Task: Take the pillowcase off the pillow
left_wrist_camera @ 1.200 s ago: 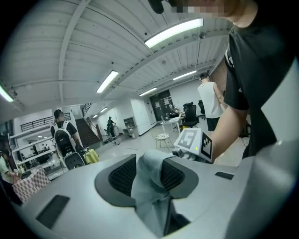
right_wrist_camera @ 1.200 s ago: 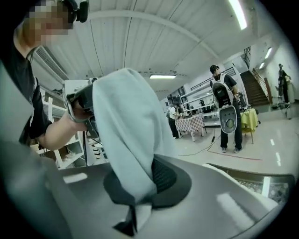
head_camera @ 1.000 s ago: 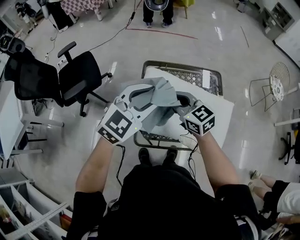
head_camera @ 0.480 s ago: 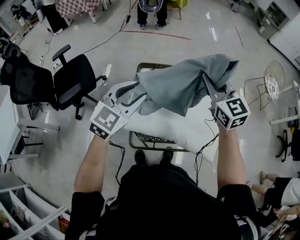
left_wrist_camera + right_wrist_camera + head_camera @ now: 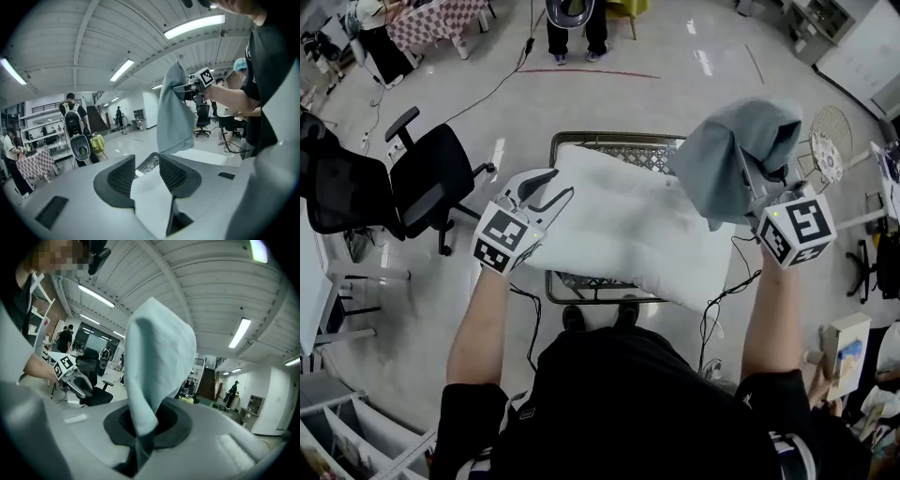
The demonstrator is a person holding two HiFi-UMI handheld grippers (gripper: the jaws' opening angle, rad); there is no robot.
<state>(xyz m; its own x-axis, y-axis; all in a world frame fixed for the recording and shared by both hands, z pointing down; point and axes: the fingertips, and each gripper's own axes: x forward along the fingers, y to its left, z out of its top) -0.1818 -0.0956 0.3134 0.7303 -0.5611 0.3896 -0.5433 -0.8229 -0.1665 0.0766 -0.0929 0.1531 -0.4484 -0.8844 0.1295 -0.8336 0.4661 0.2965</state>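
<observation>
Clamping the pillowcase: right hand-held gripper, jaws pressed together on a pinched fold of the grey cloth, raised above the pillow's right end.
Pillowcase: grey, fully off the pillow, hanging in a loose bunch from the right jaws, up and to the right of the pillow; lower edge just over the pillow's right end, contact there unclear.
Left hand-held gripper: at the pillow's left corner, jaws set wide, with the white corner between them and lying against both pads.
Pillow: white and bare, lying flat across a wire basket, reaching past it on the near right side.
Wire basket: directly under the pillow, its dark rim and mesh showing past the pillow's far edge.
Floor: pale and glossy all round the pillow.
Office chair: black, left of the pillow, well apart from it.
Wire chair: right of the pillow, beyond the raised pillowcase.
Cable: on the floor, beyond the pillow's left corner.
Standing person: far beyond the pillow, only dark legs and shoes in the head view.
</observation>
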